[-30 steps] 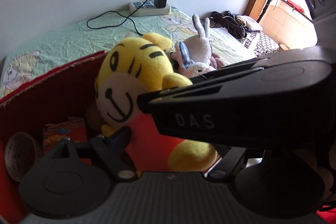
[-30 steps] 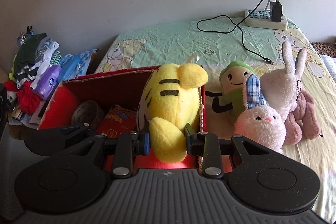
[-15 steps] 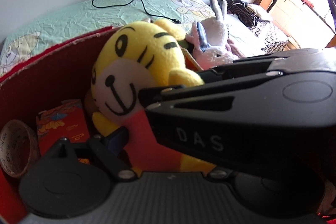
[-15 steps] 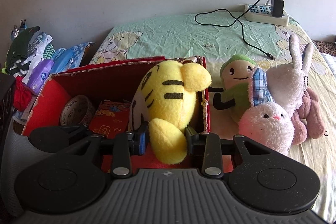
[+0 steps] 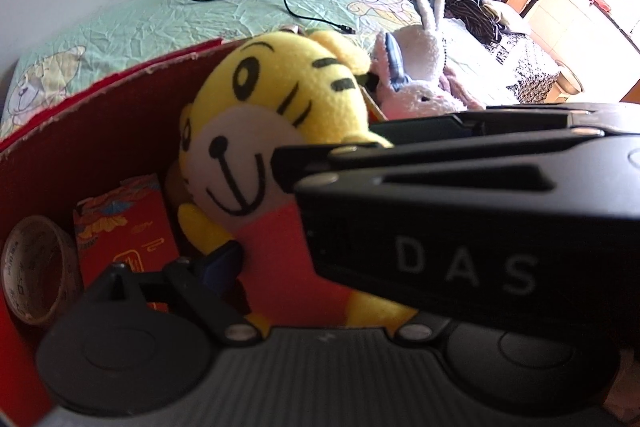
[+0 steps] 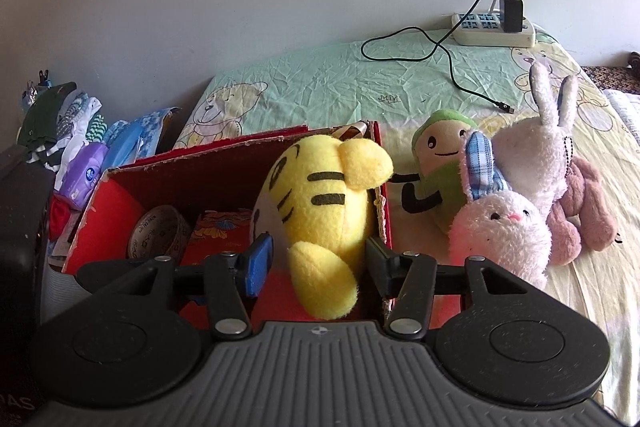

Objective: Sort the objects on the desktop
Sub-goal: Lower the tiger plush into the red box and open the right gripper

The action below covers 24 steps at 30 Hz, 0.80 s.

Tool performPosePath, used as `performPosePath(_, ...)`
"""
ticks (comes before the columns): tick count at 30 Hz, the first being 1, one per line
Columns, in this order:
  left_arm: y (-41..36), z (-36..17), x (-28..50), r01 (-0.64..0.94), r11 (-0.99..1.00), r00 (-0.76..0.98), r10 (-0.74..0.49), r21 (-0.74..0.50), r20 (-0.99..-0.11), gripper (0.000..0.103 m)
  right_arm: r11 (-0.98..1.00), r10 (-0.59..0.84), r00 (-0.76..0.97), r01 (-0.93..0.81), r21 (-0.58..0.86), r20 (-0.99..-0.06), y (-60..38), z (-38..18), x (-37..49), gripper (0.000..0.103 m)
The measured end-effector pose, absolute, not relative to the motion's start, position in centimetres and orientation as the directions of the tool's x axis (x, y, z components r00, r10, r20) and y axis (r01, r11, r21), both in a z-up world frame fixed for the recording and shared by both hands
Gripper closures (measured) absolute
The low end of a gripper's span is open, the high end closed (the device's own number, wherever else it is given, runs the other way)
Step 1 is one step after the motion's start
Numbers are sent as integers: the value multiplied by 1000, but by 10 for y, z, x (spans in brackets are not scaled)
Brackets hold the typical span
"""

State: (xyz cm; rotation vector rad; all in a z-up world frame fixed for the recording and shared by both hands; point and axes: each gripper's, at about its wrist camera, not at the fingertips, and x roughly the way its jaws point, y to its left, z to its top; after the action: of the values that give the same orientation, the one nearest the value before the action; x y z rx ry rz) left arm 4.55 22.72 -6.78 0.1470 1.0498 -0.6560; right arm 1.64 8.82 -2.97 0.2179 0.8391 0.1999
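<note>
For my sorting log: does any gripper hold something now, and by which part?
The right gripper holds the yellow tiger plush by its lower body. The left gripper's state cannot be told.

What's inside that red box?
In the red box: a yellow tiger plush, a tape roll and a red packet. The plush and hand-held grippers hide the floor.
</note>
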Motion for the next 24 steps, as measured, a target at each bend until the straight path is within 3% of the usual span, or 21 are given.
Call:
performPosePath(10, 227, -65, 42, 553, 815, 342, -409, -170, -846, 14, 955, 250, 667, -54, 290, -702, 81, -31, 9, 66)
performPosePath(24, 223, -60, 34, 554, 824, 371, -374, -120, -850, 14, 950, 260, 675, -51, 308, -691, 77, -31, -1, 67)
